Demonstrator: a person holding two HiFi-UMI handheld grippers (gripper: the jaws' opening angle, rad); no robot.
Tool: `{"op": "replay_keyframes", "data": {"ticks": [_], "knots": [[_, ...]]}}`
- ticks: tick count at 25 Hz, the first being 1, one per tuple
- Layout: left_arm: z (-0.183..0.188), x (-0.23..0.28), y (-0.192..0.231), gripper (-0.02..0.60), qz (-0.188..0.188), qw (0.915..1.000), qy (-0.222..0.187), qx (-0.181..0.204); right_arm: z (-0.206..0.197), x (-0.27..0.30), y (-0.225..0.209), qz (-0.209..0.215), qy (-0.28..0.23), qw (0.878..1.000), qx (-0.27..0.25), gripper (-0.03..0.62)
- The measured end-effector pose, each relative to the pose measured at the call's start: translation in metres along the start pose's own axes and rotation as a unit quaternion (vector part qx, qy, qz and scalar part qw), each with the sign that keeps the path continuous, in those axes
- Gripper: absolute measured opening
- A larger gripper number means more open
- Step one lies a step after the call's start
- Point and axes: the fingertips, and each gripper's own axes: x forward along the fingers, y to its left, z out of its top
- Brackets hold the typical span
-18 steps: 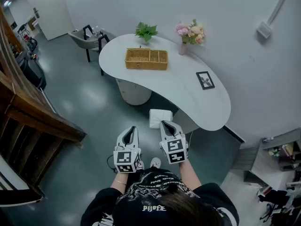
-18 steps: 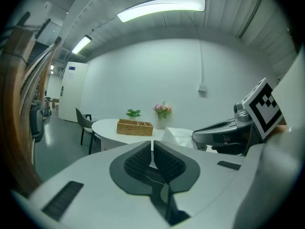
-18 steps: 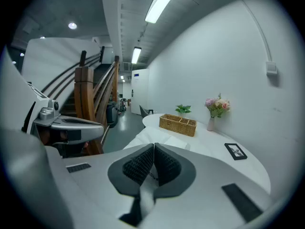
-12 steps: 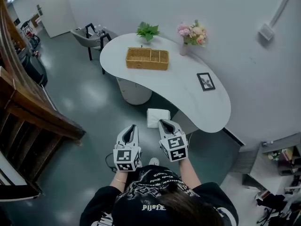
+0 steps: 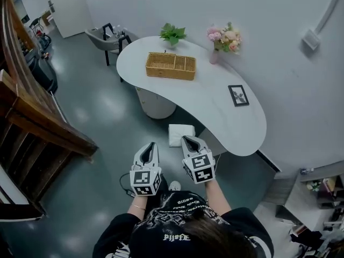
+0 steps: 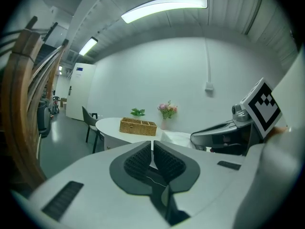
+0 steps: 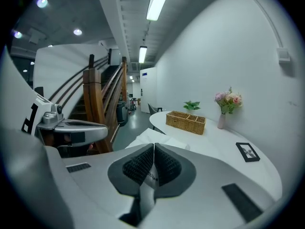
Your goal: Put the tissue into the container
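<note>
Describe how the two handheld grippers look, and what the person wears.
The left gripper and right gripper share pale grey shells tapering to a point, dark ribbed pads inside, and a rear cube with black-and-white square markers. The person wears a black top with white print.

White tissue (image 5: 181,134), tan woven container (image 5: 171,66), white table (image 5: 204,98), pink flowers (image 5: 224,38), green plant (image 5: 172,35), black-framed picture (image 5: 238,95), grey-green floor (image 5: 102,112); left gripper (image 5: 150,147) and right gripper (image 5: 186,139) pale grey, cubes (image 5: 143,180) patterned in black-and-white squares.
</note>
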Motion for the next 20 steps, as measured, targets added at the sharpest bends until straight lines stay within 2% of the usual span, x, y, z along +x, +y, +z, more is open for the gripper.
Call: {"op": "replay_keyframes", "data": {"ticks": [10, 17, 20], "knots": [[0.018, 0.044, 0.033, 0.034, -0.009, 0.9999, 0.007, -0.009, 0.032, 0.041, -0.016, -0.002, -0.003, 1.000, -0.001, 0.026], [0.036, 0.098, 0.073, 0.034, -0.016, 0.9997, 0.014, -0.013, 0.055, 0.086, -0.034, -0.015, 0.006, 1.000, 0.002, 0.026], [0.045, 0.123, 0.084, 0.034, -0.030, 0.9993, 0.018, -0.012, 0.066, 0.104, -0.041, -0.026, 0.011, 1.000, 0.009, 0.026]]}}
